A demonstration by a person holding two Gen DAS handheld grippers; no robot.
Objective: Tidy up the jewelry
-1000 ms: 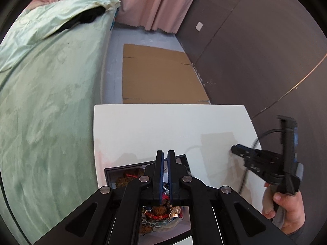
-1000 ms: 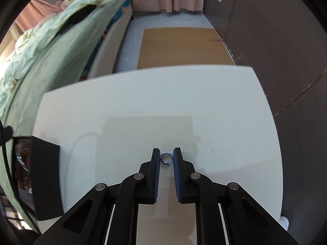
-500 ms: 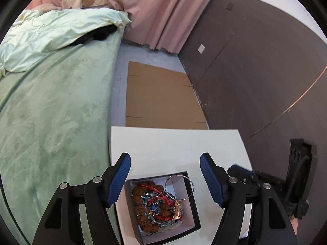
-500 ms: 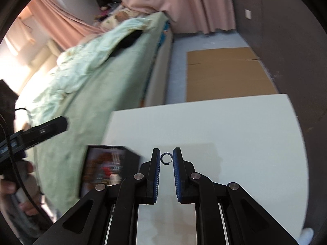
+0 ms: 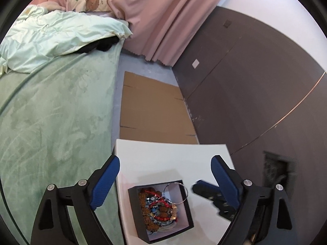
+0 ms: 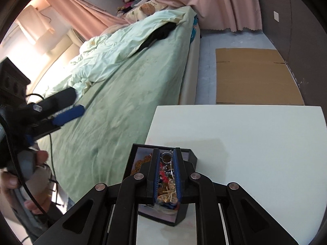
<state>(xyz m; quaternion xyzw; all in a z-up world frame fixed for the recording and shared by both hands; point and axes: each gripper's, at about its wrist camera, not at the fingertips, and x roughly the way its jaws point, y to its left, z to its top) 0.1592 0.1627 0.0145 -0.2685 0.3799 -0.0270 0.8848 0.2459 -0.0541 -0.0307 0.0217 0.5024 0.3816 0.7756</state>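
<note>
Holding a small metal ring (image 6: 166,157) pinched between its nearly closed fingertips, the right hand-held gripper (image 6: 167,156) hangs directly over the open black jewelry box (image 5: 185,203), which sits on the white desk (image 6: 255,143) at the corner nearest the bed (image 5: 51,122). The ring lies straight ahead along the fingers, above the far part of the box, with the tangle of beads and chains (image 5: 158,208) showing beneath it through the narrow gap. The left hand-held gripper (image 5: 165,172) is spread wide and grips nothing; it hovers higher, back from the box, so the right one is plainly nearer. A large wire hoop (image 5: 175,193) leans against the box's far right corner, partly over the rim. In my judgement the coming move is a simple release: letting the ring fall should land it inside the box, provided the tips are not beyond the far wall.
</note>
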